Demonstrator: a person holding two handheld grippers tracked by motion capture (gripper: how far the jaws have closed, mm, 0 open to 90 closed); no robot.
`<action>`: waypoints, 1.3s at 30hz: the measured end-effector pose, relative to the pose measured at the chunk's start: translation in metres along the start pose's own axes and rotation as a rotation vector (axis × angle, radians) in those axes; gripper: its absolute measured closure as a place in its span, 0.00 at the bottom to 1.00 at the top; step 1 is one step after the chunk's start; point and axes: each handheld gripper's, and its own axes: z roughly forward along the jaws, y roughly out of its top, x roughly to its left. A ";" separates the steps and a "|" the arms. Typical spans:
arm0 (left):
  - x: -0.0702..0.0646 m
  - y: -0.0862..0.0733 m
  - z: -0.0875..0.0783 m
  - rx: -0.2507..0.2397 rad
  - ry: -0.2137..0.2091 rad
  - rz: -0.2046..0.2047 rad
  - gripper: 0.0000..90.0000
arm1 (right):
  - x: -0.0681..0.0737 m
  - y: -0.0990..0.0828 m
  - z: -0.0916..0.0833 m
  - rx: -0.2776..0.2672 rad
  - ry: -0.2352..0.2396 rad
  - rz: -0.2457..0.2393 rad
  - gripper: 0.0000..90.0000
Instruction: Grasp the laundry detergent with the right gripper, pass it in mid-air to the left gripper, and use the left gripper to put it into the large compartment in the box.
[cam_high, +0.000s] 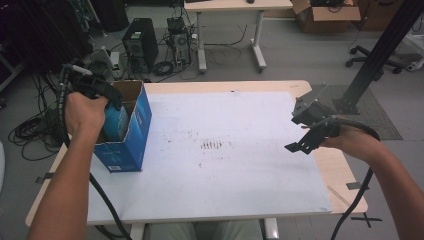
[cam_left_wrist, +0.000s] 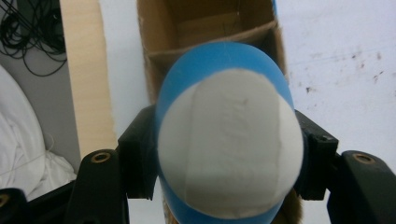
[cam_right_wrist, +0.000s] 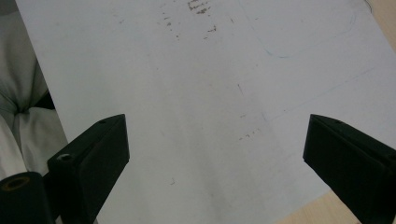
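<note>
Clamping blue-and-white ball (cam_left_wrist: 229, 149), round, seamed, left gripper (cam_left_wrist: 229, 154) above open blue box (cam_high: 131, 131); right gripper (cam_right_wrist: 215, 154) jaws apart

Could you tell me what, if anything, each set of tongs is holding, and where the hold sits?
The left tongs clamp a blue-and-white ball at its two sides, above the blue box. The right tongs are open and hold nothing.

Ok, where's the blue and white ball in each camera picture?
High view: ball at left, inside the blue box, under the left gripper.
Left gripper view: centre, clamped between the jaws.
Right gripper view: not in it.
Shared landmark: white table mat.
</note>
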 end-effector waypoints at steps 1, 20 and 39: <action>0.000 -0.001 0.004 -0.001 -0.003 -0.002 0.42 | 0.000 0.000 0.000 0.000 -0.001 0.000 0.08; -0.003 -0.015 0.051 0.039 0.001 0.017 0.42 | 0.000 -0.001 0.003 0.011 0.002 0.007 0.08; -0.001 -0.016 0.060 0.027 -0.028 0.036 0.42 | 0.000 -0.005 0.007 0.021 0.018 0.014 0.09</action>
